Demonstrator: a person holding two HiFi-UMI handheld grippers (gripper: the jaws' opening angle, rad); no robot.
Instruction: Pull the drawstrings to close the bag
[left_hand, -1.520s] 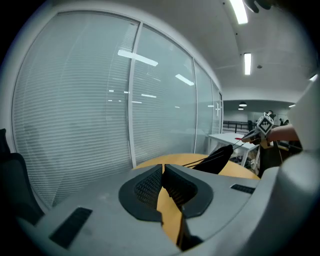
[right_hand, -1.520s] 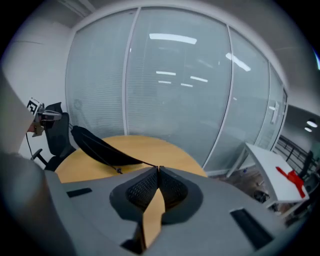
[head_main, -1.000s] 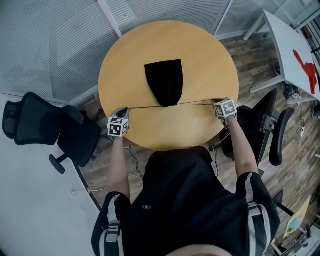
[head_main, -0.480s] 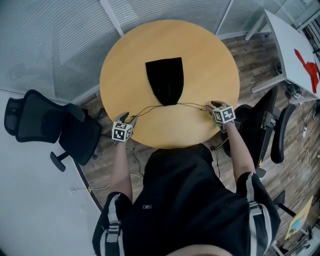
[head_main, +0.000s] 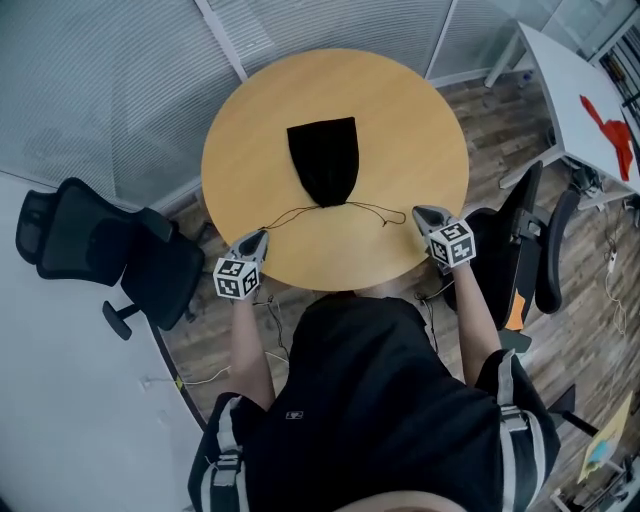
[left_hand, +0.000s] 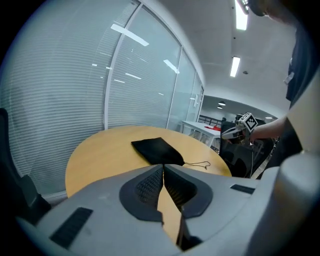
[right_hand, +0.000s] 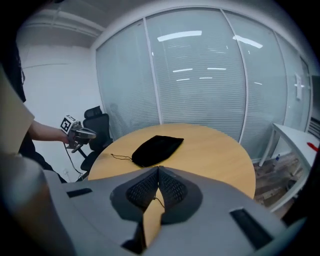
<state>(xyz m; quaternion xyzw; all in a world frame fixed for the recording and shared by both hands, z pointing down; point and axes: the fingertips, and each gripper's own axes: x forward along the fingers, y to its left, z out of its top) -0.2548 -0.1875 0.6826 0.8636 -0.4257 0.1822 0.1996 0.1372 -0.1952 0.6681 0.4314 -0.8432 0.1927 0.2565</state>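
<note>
A black drawstring bag (head_main: 324, 160) lies flat on the round wooden table (head_main: 410, 120), its gathered mouth toward me. Its two thin drawstrings (head_main: 385, 210) trail slack on the wood to either side of the mouth. My left gripper (head_main: 262, 234) hovers at the table's near-left edge, shut, with nothing seen between its tips. My right gripper (head_main: 418, 212) is at the near-right edge, also shut and empty. The left gripper view shows the bag (left_hand: 157, 150) beyond closed jaws and one loose string (left_hand: 200, 164). The right gripper view shows the bag (right_hand: 157, 149) and the other string (right_hand: 120, 157).
A black office chair (head_main: 110, 250) stands left of the table and another (head_main: 530, 240) on the right beside my arm. A white desk (head_main: 590, 100) with a red object sits at far right. Glass walls with blinds run behind the table.
A second ago the strings ran taut between both grippers. They went slack, and now both lie loose on the table while the grippers have drawn back toward me.
</note>
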